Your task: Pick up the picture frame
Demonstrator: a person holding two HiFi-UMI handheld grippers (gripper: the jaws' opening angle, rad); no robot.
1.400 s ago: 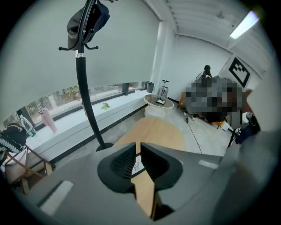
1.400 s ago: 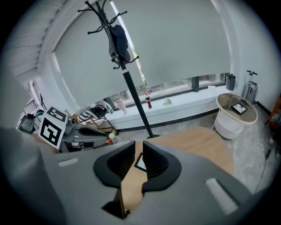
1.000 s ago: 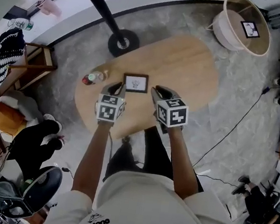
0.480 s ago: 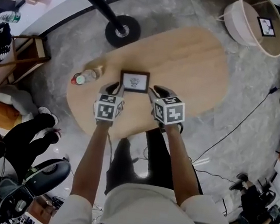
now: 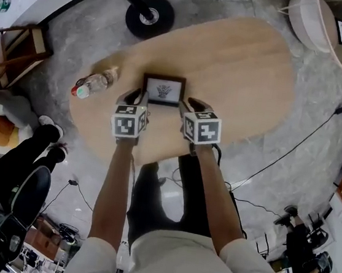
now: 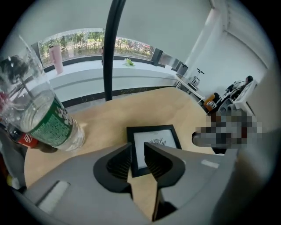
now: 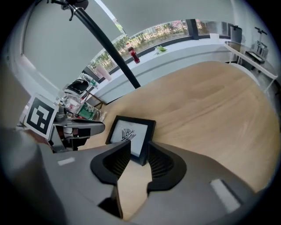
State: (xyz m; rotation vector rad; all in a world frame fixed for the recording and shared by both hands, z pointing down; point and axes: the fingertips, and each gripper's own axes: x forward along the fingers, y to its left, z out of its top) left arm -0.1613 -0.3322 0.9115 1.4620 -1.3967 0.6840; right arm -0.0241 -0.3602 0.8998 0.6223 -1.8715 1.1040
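The picture frame [image 5: 163, 90] lies on the oval wooden desk [image 5: 241, 67], near the edge closest to the person, its black border around a white sheet with a small dark drawing; the left gripper [image 5: 135, 98] and the right gripper [image 5: 198, 107] are held low over the desk at its two near corners, one on each side, the marker cubes behind them. In the left gripper view the fingers [image 6: 116, 162] of the left gripper [image 6: 137, 151] are released, with a narrow gap between their ribbed pads; the near left corner of the picture frame [image 6: 154, 141] shows in that gap, the left strip of the border running up between the two tips, though whether either pad touches it cannot be told. In the right gripper view the fingers [image 7: 164, 165] of the right gripper [image 7: 138, 154] are likewise parted and grasp nothing; the near right corner of the picture frame [image 7: 131, 133] sits just beyond and between their tips, over bare desk [image 7: 210, 101]; the left gripper [image 7: 74, 127] shows at the frame's far side, close against it. A plastic water bottle [image 5: 94, 84] with a red cap and green label lies on its side on the desk to the left of the frame, near the left gripper but apart from it; in the left gripper view the water bottle [image 6: 44, 118] fills the left of the picture, well clear of the fingers.
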